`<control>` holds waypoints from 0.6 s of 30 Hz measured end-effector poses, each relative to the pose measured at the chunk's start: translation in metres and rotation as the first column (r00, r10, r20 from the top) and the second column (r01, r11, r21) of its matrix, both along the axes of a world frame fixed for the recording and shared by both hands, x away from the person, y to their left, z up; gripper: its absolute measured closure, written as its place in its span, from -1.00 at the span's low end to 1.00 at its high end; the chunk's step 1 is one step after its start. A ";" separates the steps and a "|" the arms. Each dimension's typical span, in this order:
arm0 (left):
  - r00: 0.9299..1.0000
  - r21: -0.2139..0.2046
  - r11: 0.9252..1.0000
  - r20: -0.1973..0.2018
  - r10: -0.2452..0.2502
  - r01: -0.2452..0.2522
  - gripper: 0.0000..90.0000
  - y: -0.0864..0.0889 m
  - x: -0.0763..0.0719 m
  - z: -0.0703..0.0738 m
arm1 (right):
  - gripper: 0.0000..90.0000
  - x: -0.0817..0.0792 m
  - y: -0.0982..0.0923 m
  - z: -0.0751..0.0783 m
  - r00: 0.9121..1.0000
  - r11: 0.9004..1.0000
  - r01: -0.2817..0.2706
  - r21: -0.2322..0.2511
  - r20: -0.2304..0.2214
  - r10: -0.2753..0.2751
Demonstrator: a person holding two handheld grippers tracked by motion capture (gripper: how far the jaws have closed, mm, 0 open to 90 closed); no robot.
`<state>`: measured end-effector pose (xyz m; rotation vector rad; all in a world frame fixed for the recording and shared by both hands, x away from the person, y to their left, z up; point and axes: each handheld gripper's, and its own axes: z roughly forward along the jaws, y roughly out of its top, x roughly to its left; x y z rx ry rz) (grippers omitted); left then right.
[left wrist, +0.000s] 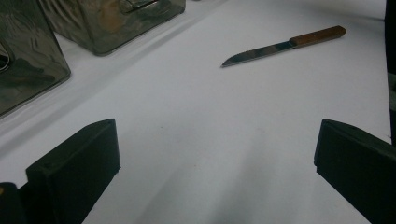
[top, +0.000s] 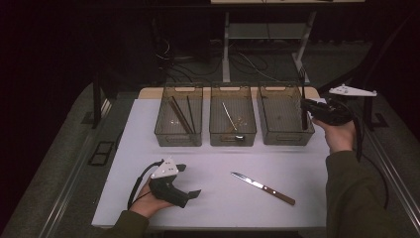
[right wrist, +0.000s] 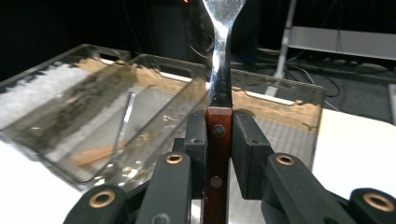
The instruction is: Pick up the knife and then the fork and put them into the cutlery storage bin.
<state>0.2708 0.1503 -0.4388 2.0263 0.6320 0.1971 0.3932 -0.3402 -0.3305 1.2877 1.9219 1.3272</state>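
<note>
between the right gripper (right wrist: 219, 140) jaws a wooden-handled fork (right wrist: 219, 88) is pinched, upright, long axis vertical, head up, above the right-hand bin (top: 285, 116); left gripper (left wrist: 215, 163) spread, holding nothing, resting on the table (top: 218, 173); the knife (top: 262, 188) lies nearby.

Fingers (right wrist: 250, 154) clamp wooden-handled utensil (right wrist: 219, 93) upright before clear bins (right wrist: 140, 93)

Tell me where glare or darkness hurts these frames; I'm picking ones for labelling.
High view: dim, surroundings black, white table bright. Left gripper view: knife sharp, near jaws soft. Right gripper view: glare whitens the utensil clamped in the right hand-held gripper.
</note>
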 end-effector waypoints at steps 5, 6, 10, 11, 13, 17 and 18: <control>1.000 0.001 1.000 0.001 -0.001 0.001 -1.00 0.000 0.000 0.000 | 0.71 0.017 0.000 -0.008 0.999 0.998 0.036 -0.055 -0.036 -0.038; 1.000 0.001 1.000 0.001 -0.002 0.002 -1.00 0.001 0.000 0.000 | 0.71 0.020 0.000 -0.011 0.998 0.996 0.049 -0.071 -0.044 -0.052; 1.000 -0.001 1.000 0.001 -0.004 0.004 -1.00 0.001 0.000 0.000 | 0.71 0.029 -0.002 -0.023 0.994 0.994 0.067 -0.081 -0.079 -0.073; 1.000 -0.002 1.000 0.000 -0.004 0.004 -1.00 0.001 0.000 0.000 | 0.71 0.031 -0.002 -0.026 0.993 0.993 0.071 -0.095 -0.090 -0.080; 1.000 -0.001 1.000 -0.001 -0.005 0.005 -1.00 0.000 0.000 0.000 | 0.71 0.034 -0.002 -0.032 0.990 0.991 0.072 -0.116 -0.109 -0.085; 1.000 -0.002 1.000 0.000 -0.006 0.006 -1.00 0.000 0.000 0.000 | 0.70 0.038 -0.002 -0.042 0.986 0.988 0.076 -0.135 -0.141 -0.095; 1.000 -0.002 1.000 0.000 -0.005 0.005 -1.00 0.001 0.000 0.000 | 0.70 0.039 -0.001 -0.044 0.985 0.987 0.072 -0.140 -0.148 -0.093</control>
